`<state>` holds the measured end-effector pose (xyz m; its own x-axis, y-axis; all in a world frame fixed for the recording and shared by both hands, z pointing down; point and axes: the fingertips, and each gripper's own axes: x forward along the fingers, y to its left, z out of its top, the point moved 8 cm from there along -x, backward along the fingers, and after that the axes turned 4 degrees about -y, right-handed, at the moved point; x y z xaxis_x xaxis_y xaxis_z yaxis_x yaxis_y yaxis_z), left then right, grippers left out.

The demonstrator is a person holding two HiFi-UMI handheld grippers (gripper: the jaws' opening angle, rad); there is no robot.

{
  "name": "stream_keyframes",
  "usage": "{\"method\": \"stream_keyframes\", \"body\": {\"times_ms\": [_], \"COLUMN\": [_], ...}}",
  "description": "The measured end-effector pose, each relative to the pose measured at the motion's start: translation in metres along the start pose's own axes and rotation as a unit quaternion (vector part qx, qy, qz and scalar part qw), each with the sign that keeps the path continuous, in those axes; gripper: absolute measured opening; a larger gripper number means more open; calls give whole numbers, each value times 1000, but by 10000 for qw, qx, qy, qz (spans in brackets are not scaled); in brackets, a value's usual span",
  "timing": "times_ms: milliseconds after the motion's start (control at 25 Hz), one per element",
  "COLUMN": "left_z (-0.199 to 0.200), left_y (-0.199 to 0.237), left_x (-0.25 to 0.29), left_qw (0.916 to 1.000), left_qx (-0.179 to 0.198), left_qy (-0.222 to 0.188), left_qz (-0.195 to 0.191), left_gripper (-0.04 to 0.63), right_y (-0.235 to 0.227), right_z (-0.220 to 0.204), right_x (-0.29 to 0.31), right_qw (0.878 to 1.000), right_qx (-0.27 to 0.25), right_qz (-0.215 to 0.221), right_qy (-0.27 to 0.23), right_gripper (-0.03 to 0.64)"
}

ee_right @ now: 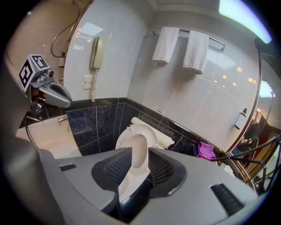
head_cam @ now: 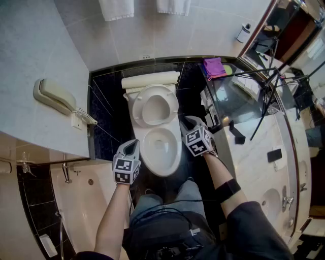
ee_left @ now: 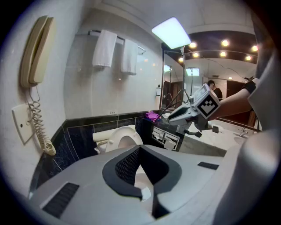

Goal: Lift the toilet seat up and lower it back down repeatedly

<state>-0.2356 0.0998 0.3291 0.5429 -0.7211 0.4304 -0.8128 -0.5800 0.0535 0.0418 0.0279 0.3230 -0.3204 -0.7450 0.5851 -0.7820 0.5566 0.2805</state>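
The white toilet stands against the black tiled wall with its seat [head_cam: 155, 104] raised upright against the tank, and the bowl [head_cam: 161, 144] is uncovered. My left gripper [head_cam: 132, 147] hovers by the bowl's left front rim, its fingertips together with nothing between them. My right gripper [head_cam: 190, 123] hangs to the right of the bowl, apart from the seat. In the right gripper view the jaws [ee_right: 140, 151] stand apart and the raised seat [ee_right: 137, 143] shows through the gap, farther off. The left gripper [ee_left: 139, 149] points at the seat [ee_left: 125, 138].
A wall phone [head_cam: 53, 96] hangs at the left, with a bathtub [head_cam: 76, 198] below it. Two towels [head_cam: 117, 7] hang above the tank. A counter [head_cam: 264, 152] with a purple cloth [head_cam: 214, 66] and tripod legs [head_cam: 264, 86] lies on the right. The person's knees are before the bowl.
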Motion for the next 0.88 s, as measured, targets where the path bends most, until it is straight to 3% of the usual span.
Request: {"method": "stream_keyframes", "body": {"times_ms": [320, 600, 880], "left_z": [-13, -21, -8], "left_y": [18, 24, 18], "left_x": [53, 120, 177], "left_qw": [9994, 9954, 9937], "left_qx": [-140, -320, -498], "left_qy": [77, 263, 392], "left_qz": [316, 859, 922], "left_gripper": [-4, -4, -3], "right_y": [-47, -84, -104], "right_z": [17, 9, 1], "right_x": [113, 218, 287], "right_qw": [9950, 9911, 9864], "right_qx": [-976, -1230, -1471], "right_qz": [193, 505, 733], "right_qy": [72, -42, -101], "right_gripper": [204, 207, 206]}}
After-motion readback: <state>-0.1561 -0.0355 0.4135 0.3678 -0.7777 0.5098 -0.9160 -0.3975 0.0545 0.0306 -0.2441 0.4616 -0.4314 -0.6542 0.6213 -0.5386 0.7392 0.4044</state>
